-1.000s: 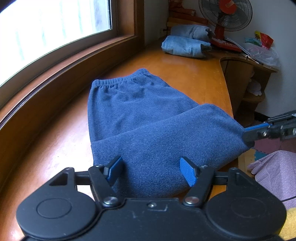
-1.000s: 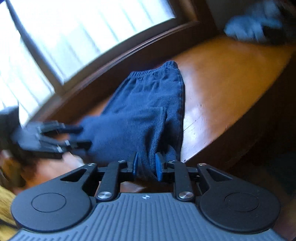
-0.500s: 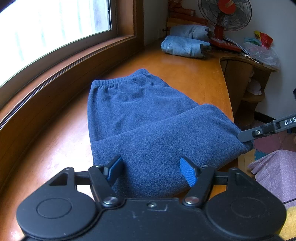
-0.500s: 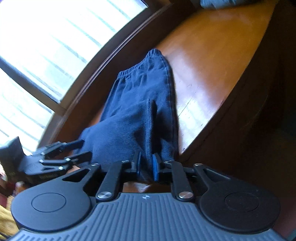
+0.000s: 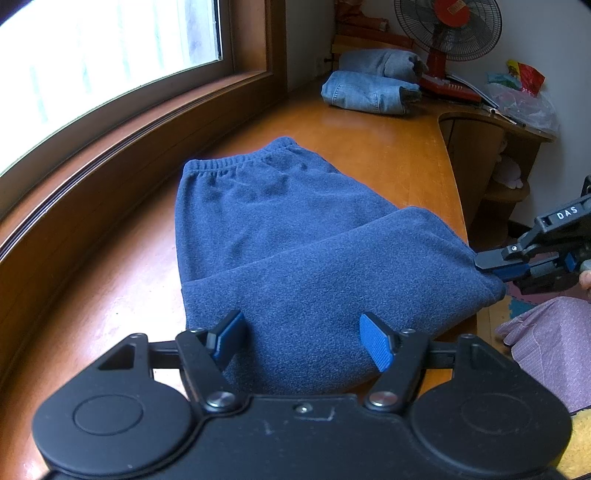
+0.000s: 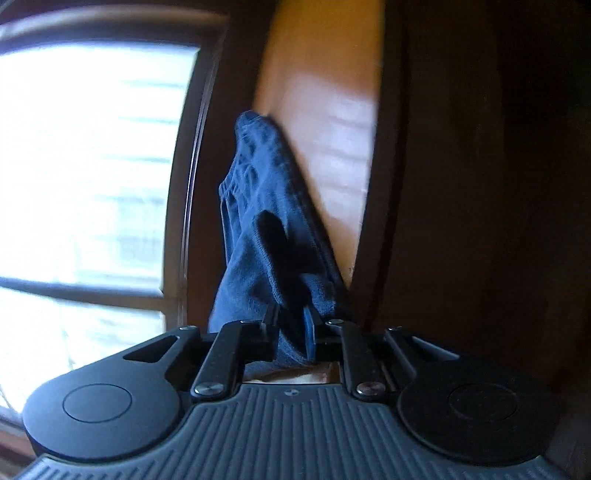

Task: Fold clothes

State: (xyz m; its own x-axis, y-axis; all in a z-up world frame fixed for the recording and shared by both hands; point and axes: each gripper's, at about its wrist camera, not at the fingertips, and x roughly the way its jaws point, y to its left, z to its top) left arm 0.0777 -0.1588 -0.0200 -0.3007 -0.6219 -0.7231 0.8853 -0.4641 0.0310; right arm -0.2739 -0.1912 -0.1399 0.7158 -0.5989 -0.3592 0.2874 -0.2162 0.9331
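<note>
The left gripper (image 5: 301,341) sits low at the bottom centre of the left wrist view, level and pointing up the frame. Its 2 blue-padded fingers (image 5: 375,341) stand wide apart, with the near fold of the blue pants (image 5: 295,236) lying between them; neither pad presses the cloth.

The right gripper (image 5: 496,267) enters that view from the right edge, at mid height. Its fingers are closed on the right corner of the folded-over layer, just past the edge of the wooden surface (image 5: 369,129). In the right wrist view the same gripper (image 6: 291,332) is rolled hard, so the surface (image 6: 317,74) runs up the frame and the window (image 6: 92,166) fills the left half. Its fingers (image 6: 271,321) are nearly together, with a bunch of the pants (image 6: 258,206) pinched between them.

The pants lie in the middle of the surface, waistband toward the upper centre of the left view, leg end doubled back over the lower half. Folded jeans (image 5: 369,92) and a fan (image 5: 448,26) stand at the upper right.

Against the frame 0.5 s ago, the left gripper and the pants have kept their places. The right gripper has rolled much further, turning its view almost a quarter turn, and its grip on the corner has held.
</note>
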